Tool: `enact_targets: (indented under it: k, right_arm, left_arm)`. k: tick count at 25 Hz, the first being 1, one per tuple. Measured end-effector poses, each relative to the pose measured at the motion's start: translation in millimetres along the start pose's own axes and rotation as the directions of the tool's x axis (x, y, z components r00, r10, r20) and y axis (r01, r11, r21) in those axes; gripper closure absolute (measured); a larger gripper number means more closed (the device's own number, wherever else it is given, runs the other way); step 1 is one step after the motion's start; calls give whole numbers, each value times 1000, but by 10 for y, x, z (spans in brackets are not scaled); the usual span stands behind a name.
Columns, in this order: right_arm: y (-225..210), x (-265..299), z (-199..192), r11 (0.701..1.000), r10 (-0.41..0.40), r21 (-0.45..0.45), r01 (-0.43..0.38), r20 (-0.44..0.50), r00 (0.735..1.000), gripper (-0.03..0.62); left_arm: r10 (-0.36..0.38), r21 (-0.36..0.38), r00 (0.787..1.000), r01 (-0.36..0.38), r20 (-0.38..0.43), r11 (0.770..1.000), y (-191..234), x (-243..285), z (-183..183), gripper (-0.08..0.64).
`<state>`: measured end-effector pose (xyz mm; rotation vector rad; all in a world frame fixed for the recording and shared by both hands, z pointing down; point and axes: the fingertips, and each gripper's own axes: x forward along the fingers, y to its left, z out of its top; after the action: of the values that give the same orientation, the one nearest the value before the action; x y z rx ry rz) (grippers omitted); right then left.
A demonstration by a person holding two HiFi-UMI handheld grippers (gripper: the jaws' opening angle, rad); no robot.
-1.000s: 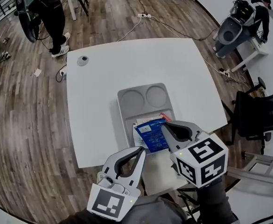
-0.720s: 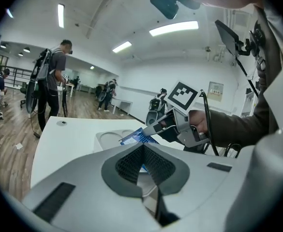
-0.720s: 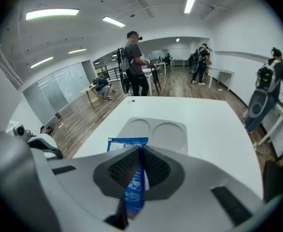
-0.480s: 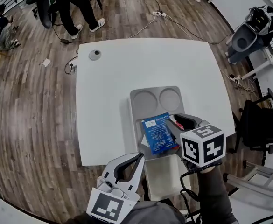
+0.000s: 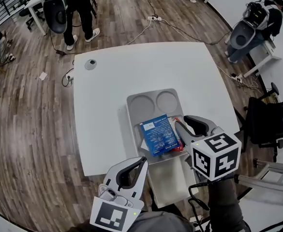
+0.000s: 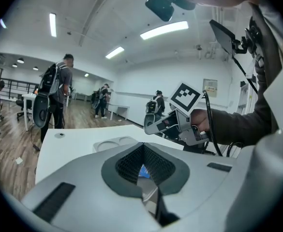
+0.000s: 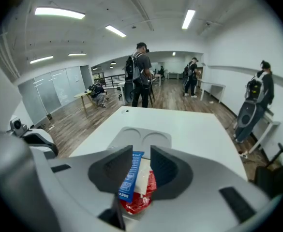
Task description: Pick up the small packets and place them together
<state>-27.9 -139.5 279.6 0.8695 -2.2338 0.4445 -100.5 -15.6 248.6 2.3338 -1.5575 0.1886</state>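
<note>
The right gripper [image 7: 141,164] is just opening its jaws a little, letting the blue packet [image 5: 156,134] between them rest on the red packet [image 7: 139,199], keeping packets together. The left gripper [image 6: 142,151] is hanging near, shut, empty.

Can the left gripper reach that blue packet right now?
Probably yes: the blue packet lies on top in the grey tray, just ahead of the left gripper, nothing between; its shut jaws must open first.
</note>
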Motion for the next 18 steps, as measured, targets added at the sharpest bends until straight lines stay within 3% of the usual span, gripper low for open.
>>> enact_targets:
  k: [2,5,10,15,18]
  right_arm:
    - [10,-182,55,1000,-27,-12,28,64,998,477]
    - [99,-472,131,1000,-7,1,7,193,981,477]
    - [352,-982,3,996,71,-81,-40,424,903,495]
    - [649,-1438,-414,987,156,-101,-123,478,864,502]
    - [692,-1731,-592,986,167,-100,-134,524,835,580]
  left_arm:
    - [-6,6,1000,6,10,1000,-45,40,38,560]
    - [38,1,999,-38,35,999,-40,81,127,560]
    - [173,33,976,-178,131,983,-174,22,304,560]
    - [288,53,927,-309,240,950,-603,-242,467,560]
    - [322,45,910,-345,263,938,-973,-339,495,560]
